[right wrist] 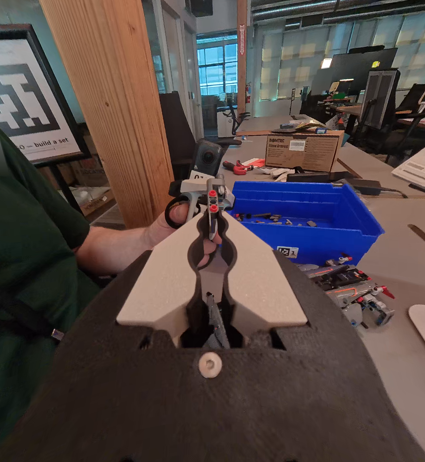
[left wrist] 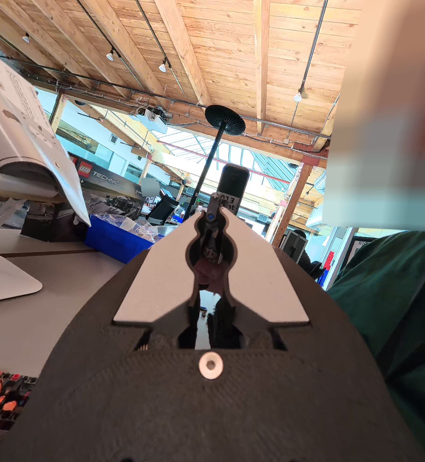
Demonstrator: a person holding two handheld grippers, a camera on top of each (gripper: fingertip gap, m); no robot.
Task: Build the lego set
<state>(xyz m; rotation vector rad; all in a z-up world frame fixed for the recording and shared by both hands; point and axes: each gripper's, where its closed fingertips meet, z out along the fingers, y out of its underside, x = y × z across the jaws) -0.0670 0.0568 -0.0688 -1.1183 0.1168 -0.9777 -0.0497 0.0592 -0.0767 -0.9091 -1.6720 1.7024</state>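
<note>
Two small lego pieces are clamped mid-air at frame centre, a grey beam [left wrist: 212, 208] in the left tool [left wrist: 211, 217] and a red-pinned piece [right wrist: 213, 202] in the right tool [right wrist: 212, 220], so either could be twisted loose and dropped onto the table [right wrist: 394, 350] if pressed together misaligned.

bin [right wrist: 306, 200]: glossy plastic | post [right wrist: 111, 100]: raw wood (grainy) | tbl [right wrist: 394, 350]: matt

My right tongs [right wrist: 212, 215] sit before the bin [right wrist: 306, 240] on the worktop [right wrist: 394, 350]; half-built model [right wrist: 351, 292] lies right of them, box [right wrist: 304, 153] behind the bin.
</note>
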